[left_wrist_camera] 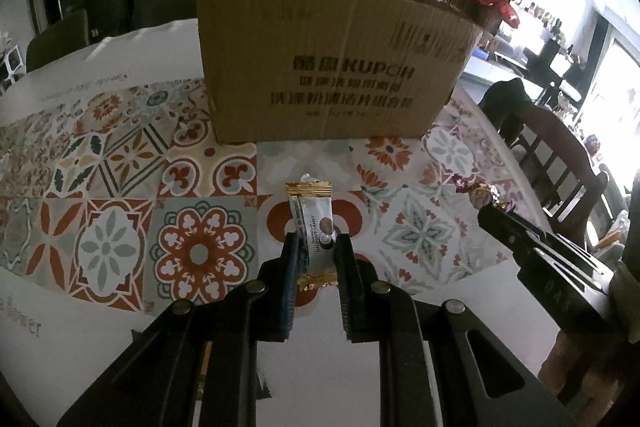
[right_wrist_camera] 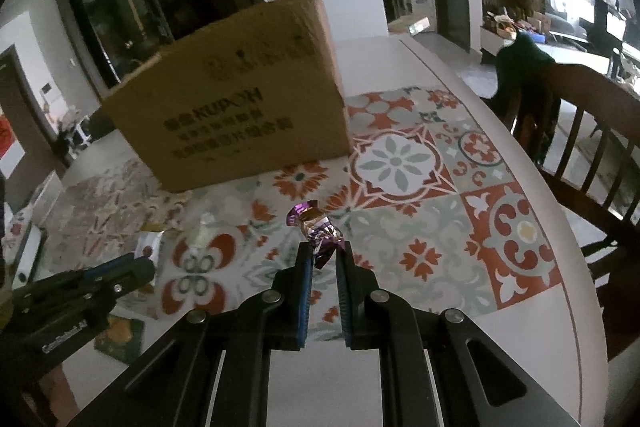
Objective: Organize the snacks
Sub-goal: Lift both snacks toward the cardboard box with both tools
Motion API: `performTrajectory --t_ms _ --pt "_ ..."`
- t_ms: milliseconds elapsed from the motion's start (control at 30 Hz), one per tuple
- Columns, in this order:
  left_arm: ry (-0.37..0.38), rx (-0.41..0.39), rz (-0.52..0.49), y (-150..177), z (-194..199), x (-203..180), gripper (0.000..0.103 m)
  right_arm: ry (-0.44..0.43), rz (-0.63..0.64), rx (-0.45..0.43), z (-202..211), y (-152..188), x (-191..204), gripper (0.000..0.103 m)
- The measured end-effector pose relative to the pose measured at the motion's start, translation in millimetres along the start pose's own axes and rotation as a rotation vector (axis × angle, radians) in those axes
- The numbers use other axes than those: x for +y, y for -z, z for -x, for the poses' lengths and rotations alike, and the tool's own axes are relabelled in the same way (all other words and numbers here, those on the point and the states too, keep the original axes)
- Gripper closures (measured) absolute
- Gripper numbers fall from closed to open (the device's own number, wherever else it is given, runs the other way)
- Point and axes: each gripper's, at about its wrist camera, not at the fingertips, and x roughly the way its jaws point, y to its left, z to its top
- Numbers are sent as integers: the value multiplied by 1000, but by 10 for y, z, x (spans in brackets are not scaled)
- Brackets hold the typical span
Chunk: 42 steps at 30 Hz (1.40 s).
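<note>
Left wrist view: left tool (left_wrist_camera: 316, 239) closed on a white snack bar (left_wrist_camera: 313, 223) with gold ends, low centre of frame, above the patterned tabletop (left_wrist_camera: 120, 211). Cardboard box (left_wrist_camera: 328, 59) upright at upper centre, beyond the bar. Right wrist view: right tool (right_wrist_camera: 323, 250) pinching a purple-and-gold wrapped candy (right_wrist_camera: 316, 227) by its twisted end, mid-frame, clear of the tabletop. Same box at upper left. Wooden chair (right_wrist_camera: 580, 131) at right edge.
</note>
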Motion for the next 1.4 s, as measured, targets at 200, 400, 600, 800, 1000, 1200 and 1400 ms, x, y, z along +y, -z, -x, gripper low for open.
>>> performTrajectory --t_ms 200,400,600,800,1000,1200,1400 --pt "17 -27 -7 -18 160 -5 84 -30 17 -18 168 -21 131 90" --pt "36 -49 -6 -22 292 -2 84 -57 35 -43 336 -35 242 90" --pt "37 -90 -30 -81 467 -6 84 -80 55 -77 476 -91 354 90" --pt "32 -131 -50 -194 622 -9 84 -99 73 -122 604 -193 461 90" --pt "38 -177 -57 -336 739 -6 84 -119 84 -157 684 -316 540 90" --pt "35 -223 -76 -521 829 -17 84 -127 91 -193 737 -473 596 90" --pt "29 -263 -95 -724 882 -38 84 -135 89 -219 741 -662 613 90"
